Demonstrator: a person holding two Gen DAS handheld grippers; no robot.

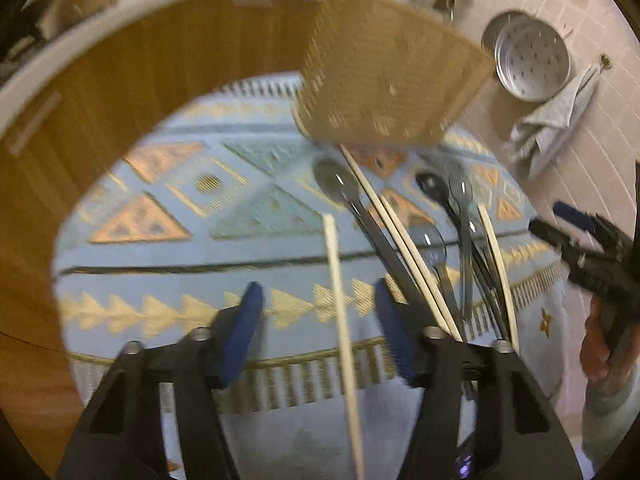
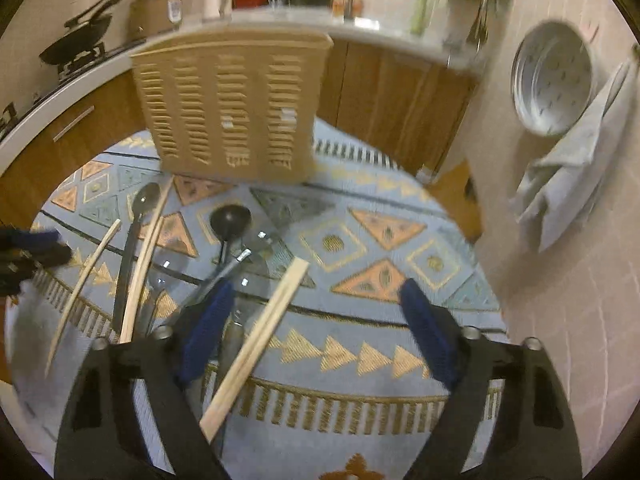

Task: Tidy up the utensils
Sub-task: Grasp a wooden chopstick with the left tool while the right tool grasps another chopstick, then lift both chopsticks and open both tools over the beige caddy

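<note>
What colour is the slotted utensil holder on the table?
Tan, like beige plastic; the holder shows best in the right wrist view.

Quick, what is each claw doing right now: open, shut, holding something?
Left gripper: open, holding nothing; a chopstick lies between its jaws.
Right gripper: open, holding nothing.

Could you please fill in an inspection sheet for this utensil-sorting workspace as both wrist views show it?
Surface: blue patterned cloth over the table.
Job's things: tan slotted holder standing at the far side; dark spoons, clear spoons and chopsticks scattered loose on the cloth.
Clutter: nothing seen.
Grippers: left gripper jaws apart, a single chopstick between them, untouched; right gripper jaws apart over the chopstick pair, not gripping.
Cables: nothing seen.
Surroundings: wooden cabinets, tiled wall with hanging steamer tray and towel.
</note>
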